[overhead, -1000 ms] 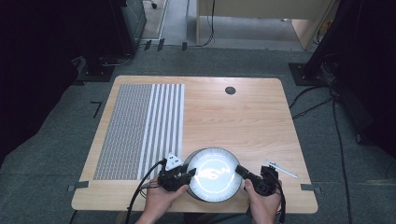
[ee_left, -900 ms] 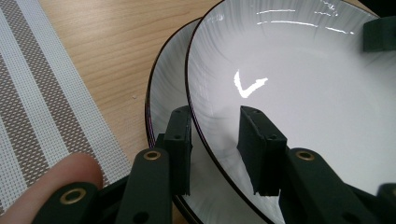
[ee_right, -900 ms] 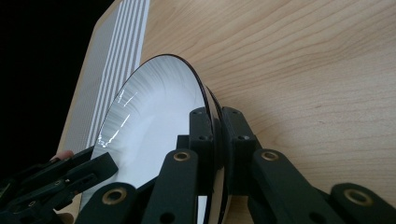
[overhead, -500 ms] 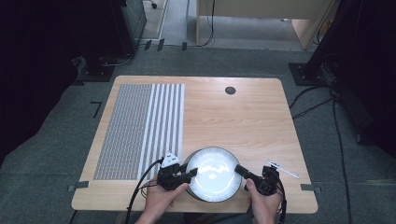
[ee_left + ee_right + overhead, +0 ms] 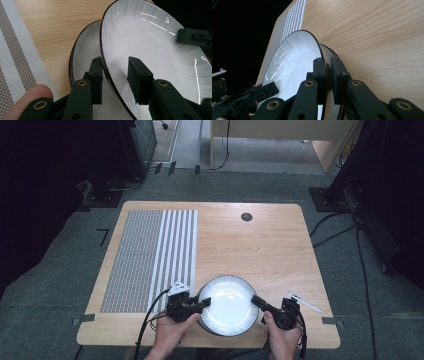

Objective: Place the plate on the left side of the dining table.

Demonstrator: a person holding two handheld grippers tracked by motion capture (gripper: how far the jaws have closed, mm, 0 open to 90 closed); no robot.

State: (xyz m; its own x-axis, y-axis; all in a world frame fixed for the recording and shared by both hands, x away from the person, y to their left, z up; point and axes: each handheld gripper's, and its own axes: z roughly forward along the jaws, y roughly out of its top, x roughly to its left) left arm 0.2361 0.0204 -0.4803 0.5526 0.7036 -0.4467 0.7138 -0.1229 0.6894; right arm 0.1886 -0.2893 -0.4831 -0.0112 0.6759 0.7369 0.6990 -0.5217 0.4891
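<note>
The counter (image 5: 260,250) carries a mat (image 5: 150,255) along its left side and a stack of plates at the middle of its near edge. The top plate (image 5: 227,305) is tilted up off the lower plate (image 5: 82,52), and that tilt is probably the main hazard: the load hangs close to the near edge, so a slip could send it off the counter or crashing onto the plate beneath, chipping both.

The grips are uneven. The right gripper (image 5: 256,300) has its fingers (image 5: 319,72) pinched tight on the top plate's right rim. The left gripper (image 5: 202,304) straddles the left rim; its fingers (image 5: 96,75) have just been closing, yet the inner one stands clear of the glazed face, so that side looks unclamped. Lifting now would likely let the plate pivot on the right pinch and drop at the left.

Glaze is slick, and a narrow rim bite could slide out under weight. The outer left finger sits between the two plates, so it might drag or nudge the lower plate towards the edge.
</note>
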